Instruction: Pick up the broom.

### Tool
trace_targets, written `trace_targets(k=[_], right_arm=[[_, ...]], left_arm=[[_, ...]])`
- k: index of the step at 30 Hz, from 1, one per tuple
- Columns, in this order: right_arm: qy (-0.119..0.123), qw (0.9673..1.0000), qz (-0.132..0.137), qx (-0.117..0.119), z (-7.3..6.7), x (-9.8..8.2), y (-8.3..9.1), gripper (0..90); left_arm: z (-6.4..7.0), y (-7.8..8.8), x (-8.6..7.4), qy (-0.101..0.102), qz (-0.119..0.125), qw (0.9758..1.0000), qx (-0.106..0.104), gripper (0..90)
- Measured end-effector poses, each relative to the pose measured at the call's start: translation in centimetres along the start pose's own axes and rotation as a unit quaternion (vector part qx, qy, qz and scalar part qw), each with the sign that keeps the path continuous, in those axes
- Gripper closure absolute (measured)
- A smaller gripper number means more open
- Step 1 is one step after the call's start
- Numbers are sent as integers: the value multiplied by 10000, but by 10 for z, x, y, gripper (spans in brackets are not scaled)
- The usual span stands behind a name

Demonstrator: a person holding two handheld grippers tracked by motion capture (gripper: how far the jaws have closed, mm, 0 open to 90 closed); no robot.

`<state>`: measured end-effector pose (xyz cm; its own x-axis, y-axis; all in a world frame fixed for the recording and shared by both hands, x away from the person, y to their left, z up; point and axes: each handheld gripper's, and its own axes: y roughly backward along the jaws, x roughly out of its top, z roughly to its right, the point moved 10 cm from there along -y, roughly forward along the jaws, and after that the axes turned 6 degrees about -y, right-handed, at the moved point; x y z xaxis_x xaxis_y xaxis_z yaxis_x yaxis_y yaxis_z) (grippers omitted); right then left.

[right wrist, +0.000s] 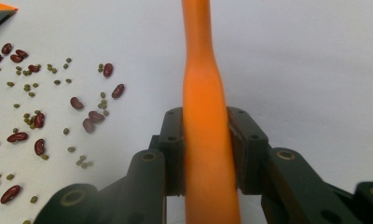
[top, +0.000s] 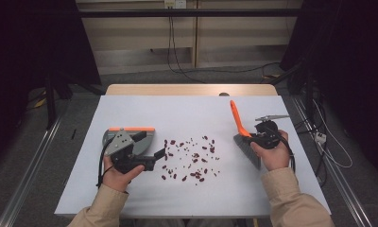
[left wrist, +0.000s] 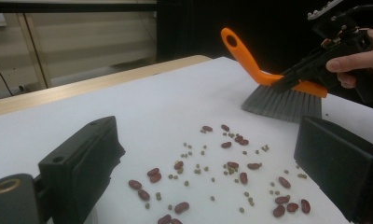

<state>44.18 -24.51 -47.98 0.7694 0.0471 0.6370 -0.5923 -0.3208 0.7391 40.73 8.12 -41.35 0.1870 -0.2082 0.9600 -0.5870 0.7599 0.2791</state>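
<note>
Orange-handled grey-bristled brush point(top: 244, 135); dark red beans point(top: 192, 158); grey orange-edged dustpan point(top: 129, 137); white table point(top: 144, 111)

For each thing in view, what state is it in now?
Brush: held in right claw, bristles at the table.
Dustpan: flat on the table, under the left claw.
Left claw: open, holding nothing.
Beans: scattered loose on the table.

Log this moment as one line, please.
right gripper: shut on brush | left gripper: open, empty | beans: scattered on table
</note>
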Motion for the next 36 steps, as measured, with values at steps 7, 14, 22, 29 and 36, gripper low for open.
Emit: trace_targets(k=[7,14,22,29,36], right_arm=[[257,9995,173,-67,1,-1,6,607],[391,9991,95,-150,4,-14,12,628],[332,9991,155,-218,6,-17,11,712],[37,9986,521,-129,12,-8,29,714],[9,9945,855,-605,37,-6,58,714]], left_arm=[[-3,2,-2,-27,-17,10000,17,68],[-6,6,-4,-11,-43,10000,4,66],[-11,13,-10,-50,-88,9999,-83,58],[-17,22,-12,-83,-97,9999,-60,58],[-21,28,-13,-96,-91,9999,-12,58]])
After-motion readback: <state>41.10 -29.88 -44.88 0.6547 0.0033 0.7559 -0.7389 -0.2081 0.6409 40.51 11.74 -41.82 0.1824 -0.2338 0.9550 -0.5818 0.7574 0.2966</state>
